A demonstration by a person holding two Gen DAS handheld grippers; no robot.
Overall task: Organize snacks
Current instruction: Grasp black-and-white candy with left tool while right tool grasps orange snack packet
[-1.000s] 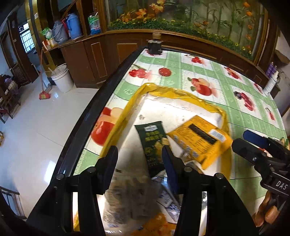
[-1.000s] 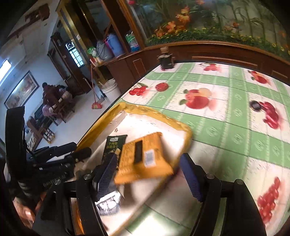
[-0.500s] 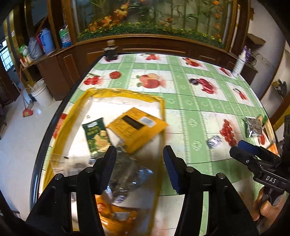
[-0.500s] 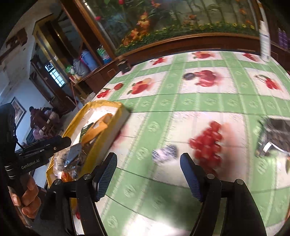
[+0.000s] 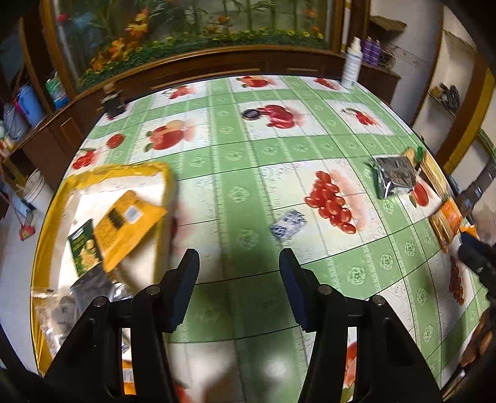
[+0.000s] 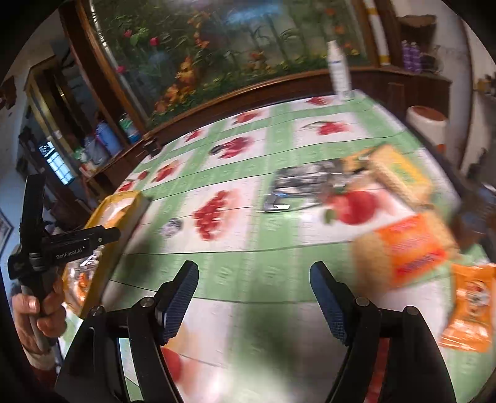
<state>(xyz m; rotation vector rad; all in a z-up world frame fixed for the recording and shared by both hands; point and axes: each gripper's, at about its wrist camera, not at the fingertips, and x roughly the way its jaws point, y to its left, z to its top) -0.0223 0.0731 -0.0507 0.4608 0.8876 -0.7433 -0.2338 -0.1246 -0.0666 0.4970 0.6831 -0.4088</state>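
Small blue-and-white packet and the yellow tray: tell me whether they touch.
Apart. The left wrist view shows the blue-and-white packet lying alone on the tablecloth, with bare green-and-white cloth between it and the yellow tray.

- A lived-in home, by every sign, most likely a dining or living room.
- The table (image 5: 254,155) wears a green-checked oilcloth printed with fruit (the household kind).
- Behind it, across the top of the frame, a wood-framed aquarium (image 5: 192,28) with orange flowers and greenery.
- Upper left: wooden shelves holding thermos flasks (image 5: 29,102).
- Left edge: a white bucket (image 5: 38,189) on pale tiled floor.
- Upper right: a white spray bottle (image 5: 353,66).
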